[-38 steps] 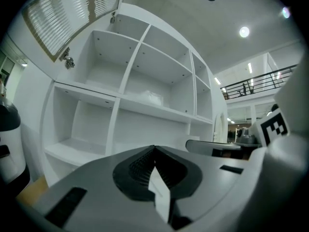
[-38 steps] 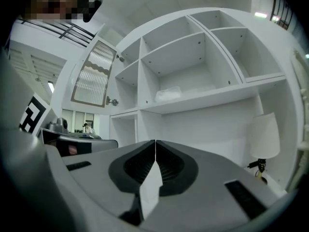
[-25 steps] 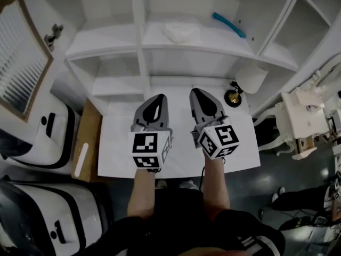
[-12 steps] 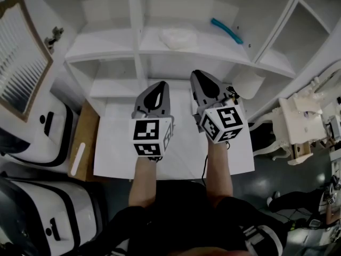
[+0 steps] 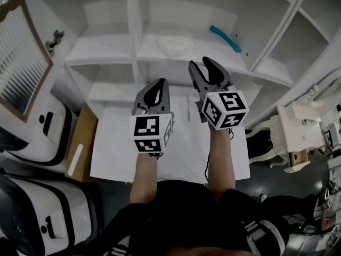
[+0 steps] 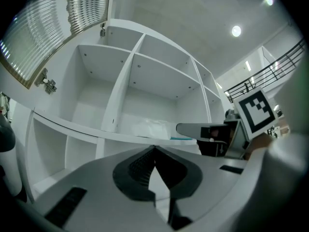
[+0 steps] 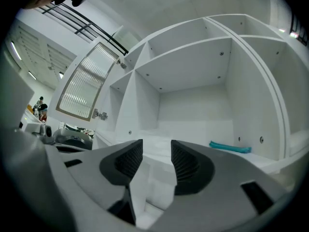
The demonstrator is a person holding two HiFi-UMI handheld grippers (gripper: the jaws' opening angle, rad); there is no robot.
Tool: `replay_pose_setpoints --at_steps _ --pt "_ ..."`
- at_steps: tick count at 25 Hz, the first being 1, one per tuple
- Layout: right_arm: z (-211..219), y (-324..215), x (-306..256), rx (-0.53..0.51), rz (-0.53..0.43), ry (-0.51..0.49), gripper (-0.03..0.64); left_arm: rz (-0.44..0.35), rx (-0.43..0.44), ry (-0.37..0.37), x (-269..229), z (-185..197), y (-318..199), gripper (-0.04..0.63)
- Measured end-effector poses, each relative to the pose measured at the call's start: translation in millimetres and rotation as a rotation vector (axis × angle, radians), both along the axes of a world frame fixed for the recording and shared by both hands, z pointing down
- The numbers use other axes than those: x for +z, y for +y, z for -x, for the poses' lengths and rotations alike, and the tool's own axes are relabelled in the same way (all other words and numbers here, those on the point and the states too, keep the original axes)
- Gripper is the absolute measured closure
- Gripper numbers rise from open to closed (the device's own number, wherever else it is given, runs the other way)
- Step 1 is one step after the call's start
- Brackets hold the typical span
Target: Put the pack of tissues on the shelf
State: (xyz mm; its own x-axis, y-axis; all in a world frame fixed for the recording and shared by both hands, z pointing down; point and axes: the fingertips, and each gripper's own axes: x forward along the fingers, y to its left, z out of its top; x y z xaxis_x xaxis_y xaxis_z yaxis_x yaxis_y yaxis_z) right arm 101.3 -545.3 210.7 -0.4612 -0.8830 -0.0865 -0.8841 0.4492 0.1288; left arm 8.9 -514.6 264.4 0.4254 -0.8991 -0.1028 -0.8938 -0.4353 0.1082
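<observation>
A white open-fronted shelf (image 5: 106,55) rises beyond a white table (image 5: 117,153); the left gripper (image 5: 158,84) is pinched shut and empty, the right gripper (image 5: 202,64) is opening on nothing, and the pack of tissues (image 5: 173,46) lies on the far shelf board.

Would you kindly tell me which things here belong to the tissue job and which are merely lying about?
Job: pack of tissues; shelf; right claw, opening, nothing between.
Lying about: teal object; white cases; white chair.
</observation>
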Motion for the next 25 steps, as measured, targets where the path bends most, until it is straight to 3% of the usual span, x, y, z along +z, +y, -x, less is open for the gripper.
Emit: replay_pose_setpoints --at_steps 4,8,18,19,21,25 --pt "-3 -14 -12 0.019 0.015 -0.009 0.388 -0.001 -0.013 0.002 -4 0 -5 0.584" --pt "-3 -25 -21 0.038 0.031 -0.011 0.373 -0.006 -0.023 0.012 -5 2 -11 0.584" --pt "-1 -56 -21 0.134 0.126 0.147 0.379 -0.020 -0.038 0.037 -9 7 -22 0.584" --pt "-2 -58 -19 0.142 0.136 0.155 0.397 -0.021 -0.040 0.038 -9 7 -22 0.584" --pt "-2 -61 -15 0.148 0.155 0.165 0.534 -0.022 -0.043 0.038 -8 9 -22 0.584" --pt "1 -68 -11 0.157 0.163 0.207 0.566 -0.018 -0.052 0.036 -7 10 -22 0.584"
